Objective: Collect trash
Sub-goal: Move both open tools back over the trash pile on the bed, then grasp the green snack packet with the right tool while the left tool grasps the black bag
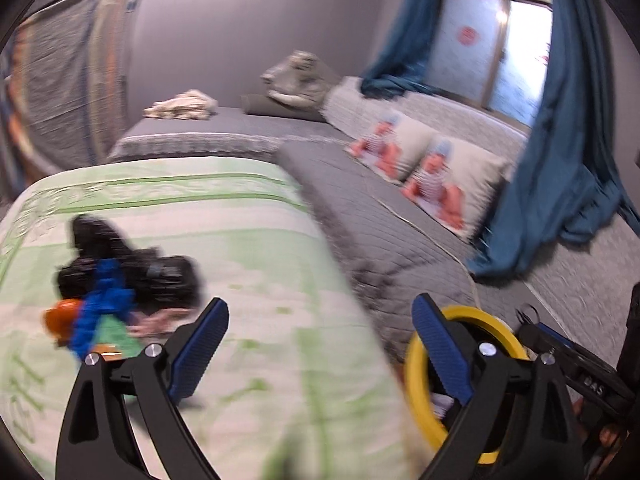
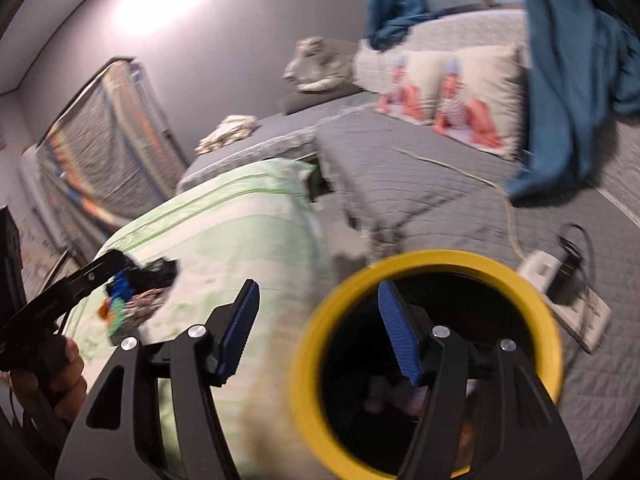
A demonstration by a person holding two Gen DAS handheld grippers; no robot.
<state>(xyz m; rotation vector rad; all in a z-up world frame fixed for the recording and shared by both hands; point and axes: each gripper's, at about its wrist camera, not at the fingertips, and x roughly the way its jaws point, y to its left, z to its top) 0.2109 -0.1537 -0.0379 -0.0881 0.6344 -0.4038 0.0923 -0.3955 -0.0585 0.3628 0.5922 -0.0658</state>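
A blurred pile of trash (image 1: 120, 280), black, blue, orange and green pieces, lies on the green-and-white bedspread (image 1: 248, 248). My left gripper (image 1: 320, 344) is open and nothing sits between its blue pads (image 1: 196, 352); the pile is ahead and to the left of its left finger. A yellow-rimmed bin (image 2: 424, 264) stands low on the right, with pale scraps dimly visible inside. My right gripper (image 2: 320, 332) is open and holds nothing; its right finger hangs over the bin's mouth. The same trash pile (image 2: 140, 292) shows at the left of the right wrist view.
A grey quilted bed (image 2: 420, 184) runs behind, with two printed pillows (image 2: 452, 96) and blue curtains (image 2: 560, 80). A white power strip with a black charger (image 2: 568, 292) and a cable lies right of the bin. A hand (image 2: 64, 376) grips the left tool.
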